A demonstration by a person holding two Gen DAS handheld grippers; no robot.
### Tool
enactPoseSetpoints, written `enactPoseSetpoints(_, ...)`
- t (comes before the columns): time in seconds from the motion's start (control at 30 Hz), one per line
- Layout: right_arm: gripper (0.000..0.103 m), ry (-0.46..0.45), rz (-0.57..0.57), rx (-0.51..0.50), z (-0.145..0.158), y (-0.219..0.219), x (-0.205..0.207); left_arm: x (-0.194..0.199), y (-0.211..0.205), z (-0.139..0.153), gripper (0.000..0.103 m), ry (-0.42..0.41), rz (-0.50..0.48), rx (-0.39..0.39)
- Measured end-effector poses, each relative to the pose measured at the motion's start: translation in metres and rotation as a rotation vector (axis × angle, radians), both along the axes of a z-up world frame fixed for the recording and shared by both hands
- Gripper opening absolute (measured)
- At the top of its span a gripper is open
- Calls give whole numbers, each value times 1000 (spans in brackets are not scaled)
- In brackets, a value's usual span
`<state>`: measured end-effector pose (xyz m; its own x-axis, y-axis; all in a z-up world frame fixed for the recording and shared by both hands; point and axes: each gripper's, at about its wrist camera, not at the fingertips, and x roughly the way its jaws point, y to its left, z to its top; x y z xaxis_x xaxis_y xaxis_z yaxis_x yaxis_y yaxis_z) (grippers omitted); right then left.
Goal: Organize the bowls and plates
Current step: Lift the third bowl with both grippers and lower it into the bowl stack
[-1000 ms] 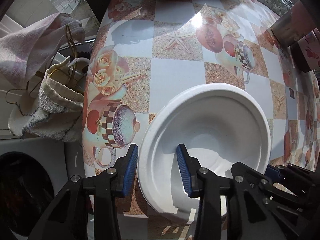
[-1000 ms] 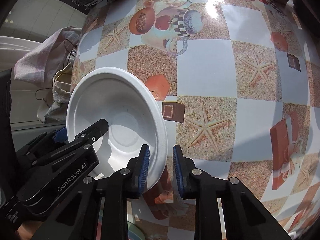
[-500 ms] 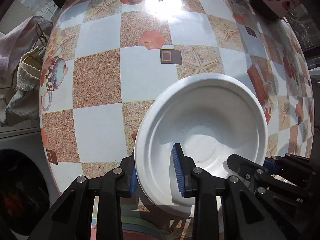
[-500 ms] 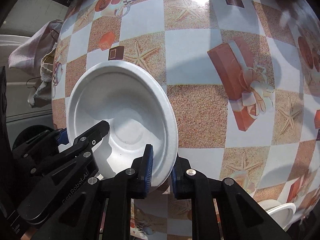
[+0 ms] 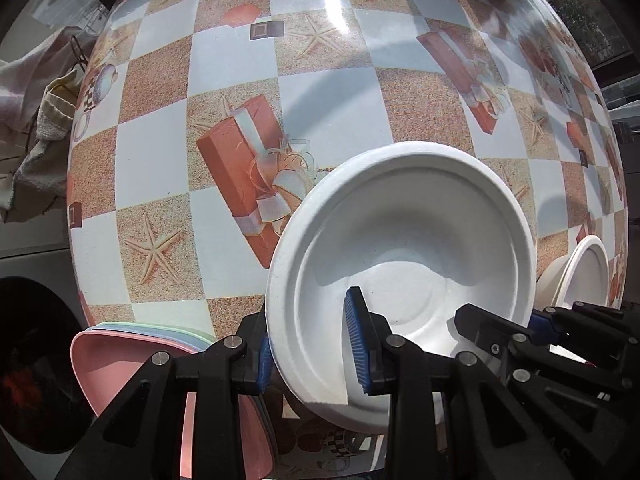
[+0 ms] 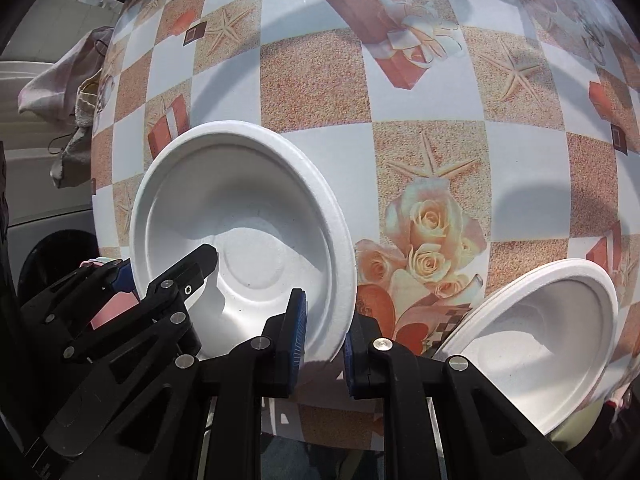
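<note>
Both grippers hold one white foam bowl [image 5: 404, 248] above the patterned table. My left gripper [image 5: 310, 354] is shut on its left rim, one blue pad inside, one outside. My right gripper [image 6: 323, 334] is shut on its right rim; the bowl shows in the right wrist view [image 6: 240, 216] too. A second white bowl [image 6: 532, 320] sits at the table's near right, resting on a pale green bowl; it also shows in the left wrist view [image 5: 586, 276]. A stack of pink, blue and green plates [image 5: 120, 356] lies at the near left.
The table [image 5: 320, 92] has a checked cloth with starfish, gift boxes and roses. Towels and a wire hanger [image 5: 36, 92] hang off its left side. A dark round opening [image 5: 32, 360] is low on the left.
Both grippers carried the white bowl toward the table's near edge and to the right. The plate stack and the second white bowl have come into view.
</note>
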<state>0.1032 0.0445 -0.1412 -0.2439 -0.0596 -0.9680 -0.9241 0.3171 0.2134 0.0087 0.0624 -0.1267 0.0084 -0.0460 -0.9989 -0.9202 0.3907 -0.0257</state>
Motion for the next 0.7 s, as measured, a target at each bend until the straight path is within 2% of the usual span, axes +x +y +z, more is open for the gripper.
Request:
enactPoseSetpoints(0.23,18,-7,-11,67,26,-5,-1,6,-13,34,34,-14,-18,67)
enactPoseSetpoints(0.4,18,-29,-43,119,52,-25,22,18,-21,66,34,-45,-66,107)
enactPoseSetpoints(0.47,18,-42,-67,133,60,-35,32,23,-25,80,34,-61,-95,116)
enactPoseSetpoints(0.7,19,-83,-199,149,75,-71,63,71,-52,87,35,-103,-279,127)
